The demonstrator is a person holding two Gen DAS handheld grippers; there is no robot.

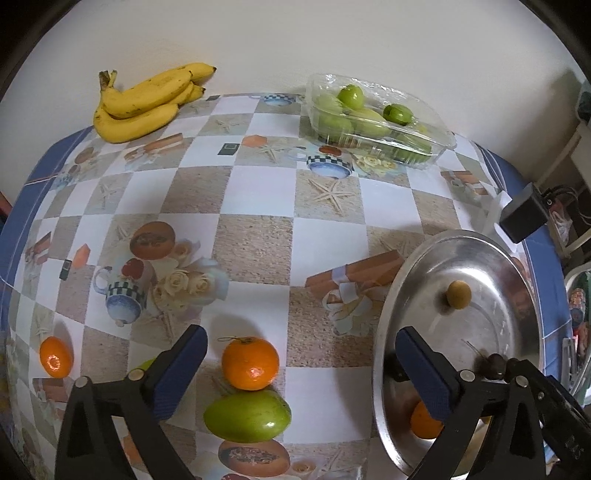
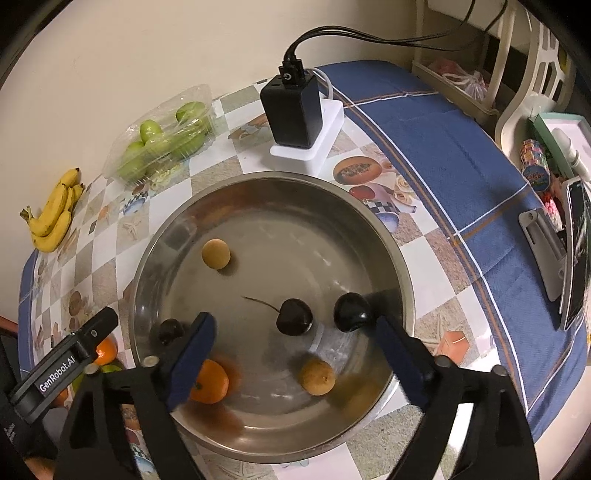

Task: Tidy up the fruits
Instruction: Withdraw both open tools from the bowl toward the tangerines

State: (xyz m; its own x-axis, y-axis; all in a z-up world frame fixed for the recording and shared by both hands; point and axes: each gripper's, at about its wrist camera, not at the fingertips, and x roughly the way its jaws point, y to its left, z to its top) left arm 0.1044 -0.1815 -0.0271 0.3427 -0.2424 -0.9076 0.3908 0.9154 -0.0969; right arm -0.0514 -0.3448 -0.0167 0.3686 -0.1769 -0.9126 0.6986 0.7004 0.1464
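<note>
Counter (image 2: 373,454) covered by patterned checkered cloth; blue cloth (image 2: 454,155) laid over far right part. Black charger (image 2: 291,110) stood upright on white block (image 2: 321,147), two black cables (image 2: 369,35) plugged into top. Phone (image 2: 576,254) propped on grey stand (image 2: 543,243) at right edge. White plastic rack (image 2: 517,85) seen beyond counter corner.

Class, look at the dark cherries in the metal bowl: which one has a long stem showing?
The middle cherry in the bowl: a thin curved stem runs from it. The cherry at right and the left one show none.
</note>
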